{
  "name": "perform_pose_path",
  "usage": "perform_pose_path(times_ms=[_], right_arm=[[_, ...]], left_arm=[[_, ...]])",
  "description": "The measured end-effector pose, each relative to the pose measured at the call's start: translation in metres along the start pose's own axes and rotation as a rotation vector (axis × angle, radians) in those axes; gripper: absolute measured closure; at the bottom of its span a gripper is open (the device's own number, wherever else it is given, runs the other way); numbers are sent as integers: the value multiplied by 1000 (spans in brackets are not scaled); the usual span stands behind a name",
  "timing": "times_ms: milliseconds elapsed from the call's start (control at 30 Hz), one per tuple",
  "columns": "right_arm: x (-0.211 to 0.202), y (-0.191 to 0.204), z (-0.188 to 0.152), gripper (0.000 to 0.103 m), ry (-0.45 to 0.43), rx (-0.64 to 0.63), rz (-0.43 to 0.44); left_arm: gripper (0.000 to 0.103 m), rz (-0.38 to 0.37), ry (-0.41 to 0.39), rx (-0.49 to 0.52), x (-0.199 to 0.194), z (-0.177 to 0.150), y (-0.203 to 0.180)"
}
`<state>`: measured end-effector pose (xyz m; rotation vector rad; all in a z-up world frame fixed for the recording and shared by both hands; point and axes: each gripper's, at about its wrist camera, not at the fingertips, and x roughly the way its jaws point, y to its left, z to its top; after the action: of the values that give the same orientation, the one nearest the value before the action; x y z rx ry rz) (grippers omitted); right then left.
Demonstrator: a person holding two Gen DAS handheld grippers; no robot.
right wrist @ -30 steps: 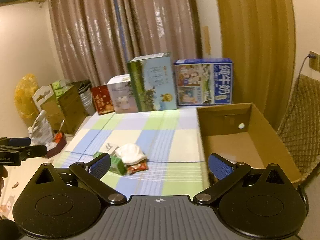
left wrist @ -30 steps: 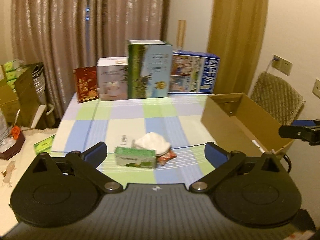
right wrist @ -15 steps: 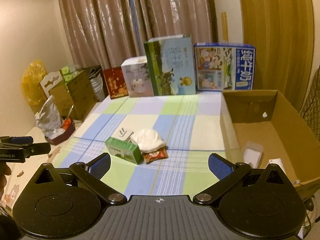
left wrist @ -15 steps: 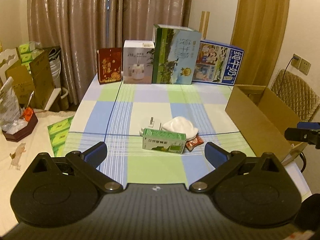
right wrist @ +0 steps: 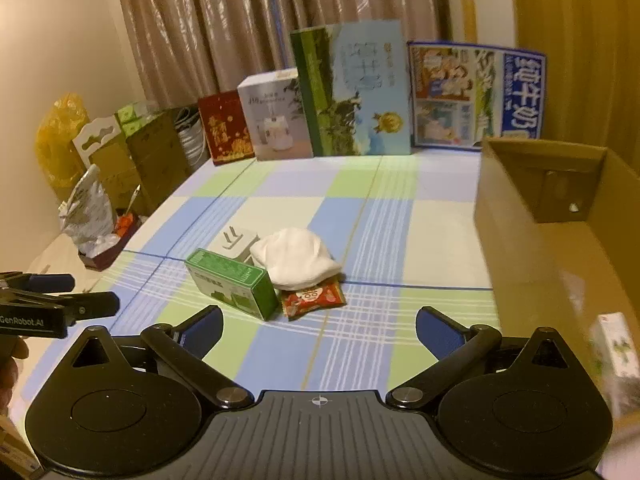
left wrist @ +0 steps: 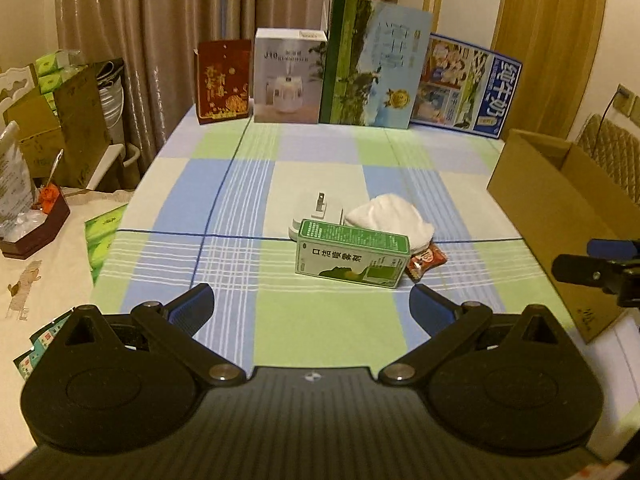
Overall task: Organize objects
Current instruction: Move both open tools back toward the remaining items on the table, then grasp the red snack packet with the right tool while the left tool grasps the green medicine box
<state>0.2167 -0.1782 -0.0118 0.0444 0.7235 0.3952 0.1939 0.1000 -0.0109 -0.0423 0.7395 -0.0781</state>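
On the checked tablecloth lies a small cluster: a green box (left wrist: 353,253) (right wrist: 232,283), a white plug adapter (left wrist: 318,214) (right wrist: 236,245) behind it, a white folded cloth (left wrist: 390,222) (right wrist: 296,256) and a red snack packet (left wrist: 426,261) (right wrist: 313,297). My left gripper (left wrist: 311,304) hovers open just short of the green box, nothing between its fingers. My right gripper (right wrist: 319,330) hangs near the snack packet; its jaws are closing a little with nothing between them. An open cardboard box (left wrist: 560,216) (right wrist: 560,216) stands at the right.
Several upright cartons (left wrist: 368,64) line the far table edge before the curtain. Inside the cardboard box lies a small white pack (right wrist: 614,344). Left of the table stand cartons and a tray with a bag (left wrist: 24,216). Each gripper shows at the other view's edge.
Both grippers have come down and closer to the cluster, which now looks larger and nearer. The right gripper's fingers stand slightly narrower than before.
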Motion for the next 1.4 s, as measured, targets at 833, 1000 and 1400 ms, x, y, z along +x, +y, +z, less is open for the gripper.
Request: perform_pose_path(times_ms=[833, 1000, 1400], right_arm=[[146, -12, 4, 22, 172, -137, 80], [161, -8, 3, 22, 181, -163, 84], [158, 4, 5, 63, 194, -187, 148]], left_arm=[[1, -27, 70, -89, 104, 24, 4], [1, -19, 75, -99, 108, 27, 9], [1, -11, 94, -101, 113, 26, 8]])
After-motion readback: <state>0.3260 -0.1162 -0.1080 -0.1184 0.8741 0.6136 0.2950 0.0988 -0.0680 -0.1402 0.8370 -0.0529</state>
